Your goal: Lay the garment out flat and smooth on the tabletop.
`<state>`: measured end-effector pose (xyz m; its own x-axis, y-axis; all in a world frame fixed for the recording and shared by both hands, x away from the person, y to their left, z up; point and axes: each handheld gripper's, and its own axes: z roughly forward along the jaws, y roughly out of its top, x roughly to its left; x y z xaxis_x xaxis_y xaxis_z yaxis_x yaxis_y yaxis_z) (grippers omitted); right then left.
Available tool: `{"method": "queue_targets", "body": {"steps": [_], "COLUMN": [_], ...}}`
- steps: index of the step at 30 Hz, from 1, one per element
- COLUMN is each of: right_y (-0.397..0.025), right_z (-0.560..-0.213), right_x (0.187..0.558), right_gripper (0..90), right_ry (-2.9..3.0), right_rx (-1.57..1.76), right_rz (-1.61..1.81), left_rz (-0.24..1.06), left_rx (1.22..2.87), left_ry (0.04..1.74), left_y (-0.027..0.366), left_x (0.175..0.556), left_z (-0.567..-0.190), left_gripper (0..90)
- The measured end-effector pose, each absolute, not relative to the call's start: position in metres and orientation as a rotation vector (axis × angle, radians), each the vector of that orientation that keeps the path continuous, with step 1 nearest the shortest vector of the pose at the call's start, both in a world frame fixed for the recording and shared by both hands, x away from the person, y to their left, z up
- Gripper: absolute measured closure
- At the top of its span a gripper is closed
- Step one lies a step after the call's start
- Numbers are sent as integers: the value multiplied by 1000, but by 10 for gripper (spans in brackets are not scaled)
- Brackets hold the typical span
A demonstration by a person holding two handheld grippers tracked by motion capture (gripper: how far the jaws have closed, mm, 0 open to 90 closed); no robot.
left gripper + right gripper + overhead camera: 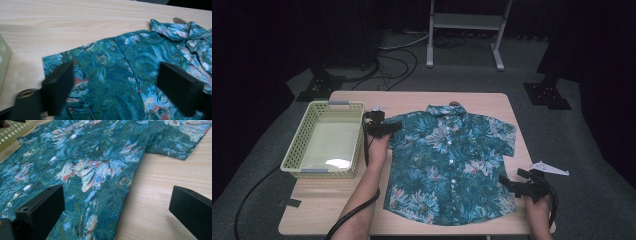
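Both tongs gape wide: left tongs [382, 126] over the shirt [452, 160] sleeve at centre-left, right tongs [523, 187] at lower-right hem; pinch fabric edges only.

A pale wooden table [337, 210] lies under your left gripper [393, 126] and your right gripper [507, 184]. A patch of dark tape [289, 203] sits on the table, nearer you than your left gripper and off to its left. Far beyond both grippers, a white metal frame [467, 22] stands on grey carpet [562, 135]. Black cables [397, 65] trail to its left.
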<state>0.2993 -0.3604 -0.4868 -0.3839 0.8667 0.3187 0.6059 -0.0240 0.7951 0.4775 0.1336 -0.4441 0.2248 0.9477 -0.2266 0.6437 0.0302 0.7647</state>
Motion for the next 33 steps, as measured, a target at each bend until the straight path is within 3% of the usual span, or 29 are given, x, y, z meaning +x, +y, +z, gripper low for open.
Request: {"method": "queue_targets", "body": {"steps": [4, 7, 16, 33], "right_y": [-360, -361, -360, -360], "right_z": [-487, -487, -487, -487], "right_x": [299, 299, 299, 299], "right_gripper": [0, 0, 0, 0], "right_ry": [1981, 1979, 1980, 1980], "right_rx": [1556, 1556, 1555, 1561], "right_rz": [1367, 1369, 1363, 1368], "left_rz": [519, 556, 603, 546], "left_rx": [1708, 1775, 1726, 1695], "left_ry": [1499, 1477, 1402, 1221], "left_y": [131, 130, 138, 141], "left_x": [473, 469, 444, 397], "left_z": [-446, -449, -452, -456], "left_gripper": [3, 2, 0, 0]}}
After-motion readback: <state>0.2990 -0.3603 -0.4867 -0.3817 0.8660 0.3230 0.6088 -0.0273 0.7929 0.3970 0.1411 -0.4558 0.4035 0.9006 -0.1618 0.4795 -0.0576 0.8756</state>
